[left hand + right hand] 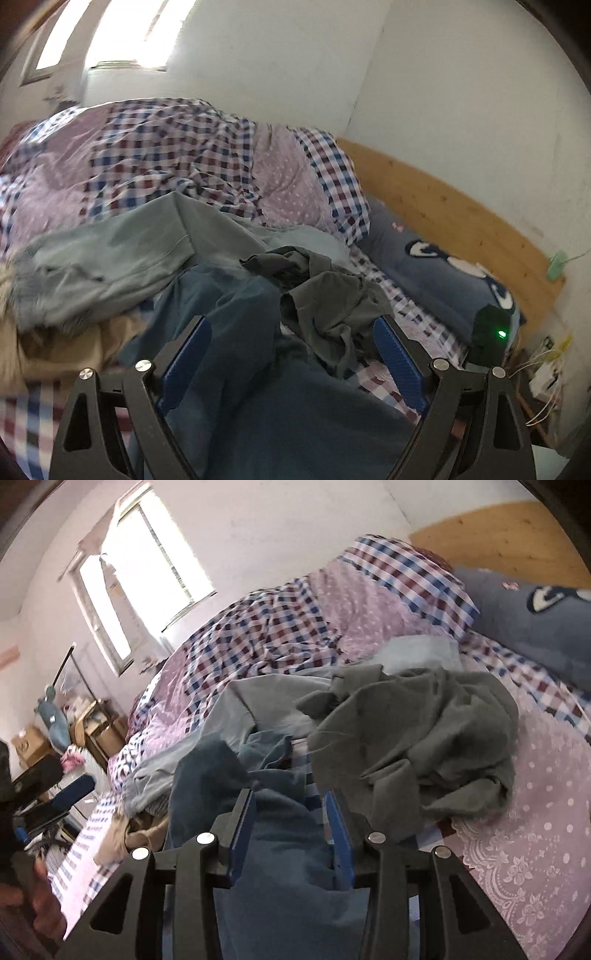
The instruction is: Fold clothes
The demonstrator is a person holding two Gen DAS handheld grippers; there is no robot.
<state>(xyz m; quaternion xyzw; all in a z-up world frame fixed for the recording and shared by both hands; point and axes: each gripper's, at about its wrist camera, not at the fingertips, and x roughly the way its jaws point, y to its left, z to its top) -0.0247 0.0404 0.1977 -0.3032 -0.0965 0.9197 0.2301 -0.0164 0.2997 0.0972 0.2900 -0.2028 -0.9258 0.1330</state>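
two claws hang over a heap of clothes on a bed. the left claw [291, 343] has its blue pads [397, 358] spread wide apart, with nothing between them but the clothes lying below. the right claw [291, 812] has its pads [338, 834] closer in, and the blue garment [280, 849] fills the gap between them; whether they are pinching it or only resting on it, i cannot tell.

the blue garment [258, 387] lies nearest, spreading under both claws at the near edge of the bed. a crumpled grey garment [325, 295] sits partly on it and just beyond, toward the headboard side; in the right view the grey garment [417, 738] is bunched to the right of the claw. a pale green garment [110, 258] lies spread behind the blue one, toward the foot side. a tan garment [55, 350] peeks out under it at the near edge.

beyond the heap a checked quilt [166, 155] is piled along the far edge by the wall. a blue pillow [436, 266] rests against the wooden headboard [461, 221]. the sheet [535, 830] is pink with white dots and lace. a window [147, 572] glows in the far wall.
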